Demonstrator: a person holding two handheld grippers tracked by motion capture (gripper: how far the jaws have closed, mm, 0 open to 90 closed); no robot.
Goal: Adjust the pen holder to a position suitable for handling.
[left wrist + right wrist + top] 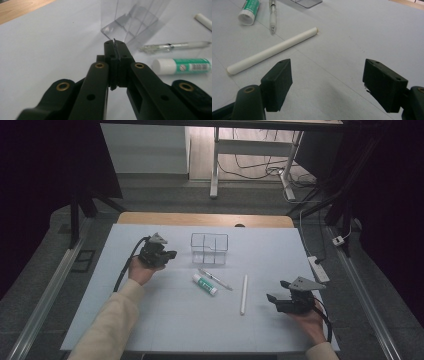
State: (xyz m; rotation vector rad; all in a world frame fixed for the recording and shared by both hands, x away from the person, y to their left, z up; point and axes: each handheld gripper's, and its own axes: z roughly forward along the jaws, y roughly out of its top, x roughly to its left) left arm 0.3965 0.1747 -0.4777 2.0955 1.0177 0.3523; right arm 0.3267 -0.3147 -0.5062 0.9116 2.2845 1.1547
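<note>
Left of centre in the high view, the left gripper (171, 254) hangs with its jaws pressed together on nothing, just left of the clear box (209, 248). A glue stick (205, 284), pen (215, 279) and white rod (244, 294) lie mid-frame. Lower right, the right gripper (276, 291) rests with jaws wide apart, near the rod.

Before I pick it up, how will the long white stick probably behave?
The white stick looks round and smooth, so it may roll if nudged sideways. It lies straight on the table, so it is probably stiff. Being thin, it seems light.
</note>
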